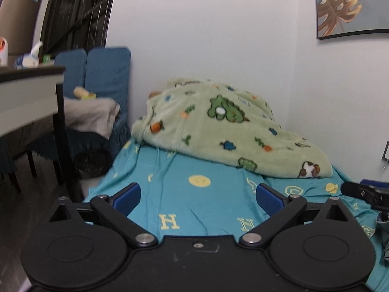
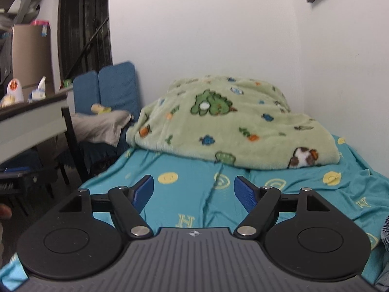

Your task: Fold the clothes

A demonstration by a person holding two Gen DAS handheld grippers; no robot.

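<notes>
Left wrist view: green blanket (image 1: 226, 131) heaped on teal bedsheet (image 1: 194, 209), desk (image 1: 29, 92) alongside.

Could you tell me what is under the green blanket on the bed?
The green blanket lies heaped on the teal sheet, which shows beneath its front edge. It bulges as if covering something, but whatever that is stays hidden.

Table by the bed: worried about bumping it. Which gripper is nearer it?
Left. The left gripper hovers right of the table; the right gripper hovers farther right, over the bedsheet.
</notes>
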